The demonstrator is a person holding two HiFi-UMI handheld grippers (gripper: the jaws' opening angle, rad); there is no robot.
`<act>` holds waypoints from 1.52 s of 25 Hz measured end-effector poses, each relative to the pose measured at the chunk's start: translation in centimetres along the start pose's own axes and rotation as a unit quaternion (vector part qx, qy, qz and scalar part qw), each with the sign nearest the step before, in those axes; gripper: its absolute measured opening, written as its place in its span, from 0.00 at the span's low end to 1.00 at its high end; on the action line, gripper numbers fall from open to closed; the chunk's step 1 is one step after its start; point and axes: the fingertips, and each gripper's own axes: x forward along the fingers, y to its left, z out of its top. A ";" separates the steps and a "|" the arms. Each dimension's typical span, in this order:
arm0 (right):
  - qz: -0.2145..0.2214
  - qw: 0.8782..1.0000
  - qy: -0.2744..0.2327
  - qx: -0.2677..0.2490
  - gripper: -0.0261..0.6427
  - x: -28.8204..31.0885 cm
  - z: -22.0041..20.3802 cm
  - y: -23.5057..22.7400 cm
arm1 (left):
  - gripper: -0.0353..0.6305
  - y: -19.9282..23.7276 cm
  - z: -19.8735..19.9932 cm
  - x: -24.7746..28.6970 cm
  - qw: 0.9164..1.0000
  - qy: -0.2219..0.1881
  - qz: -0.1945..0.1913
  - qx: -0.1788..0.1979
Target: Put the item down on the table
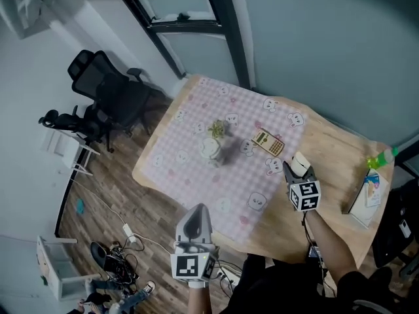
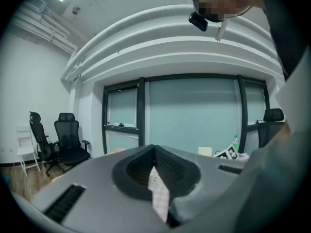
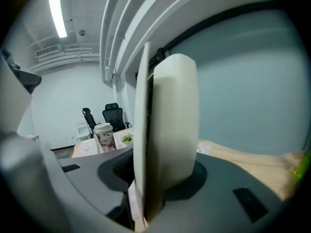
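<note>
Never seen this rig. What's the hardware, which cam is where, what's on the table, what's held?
No robot: a person holds a two-jaw claw in each hand. The top-down picture comes from a camera on the person's head; the left claw is at the bottom, the right claw further right. The other two come from cameras riding on each claw, looking along its jaws. The table carries a pink checked cloth with a printed cup, a small plant and a calculator; a green bottle and a box sit at its right end. The right claw is clamped on a flat white item. The left claw's jaws are together, holding nothing.
</note>
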 end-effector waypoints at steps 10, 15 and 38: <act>-0.031 0.997 0.062 0.029 0.27 7.2 -8.8 -1.8 | 0.05 0.5 -2.4 -0.3 0.998 0.059 0.014 0.023; -0.022 0.997 0.065 0.020 0.26 8.2 -8.9 -1.6 | 0.05 -0.4 -2.4 0.4 0.998 0.060 0.005 0.022; -0.019 0.721 0.156 -0.674 0.26 10.8 -13.0 2.8 | 0.05 -0.8 -4.3 -0.5 0.996 0.084 -0.011 0.020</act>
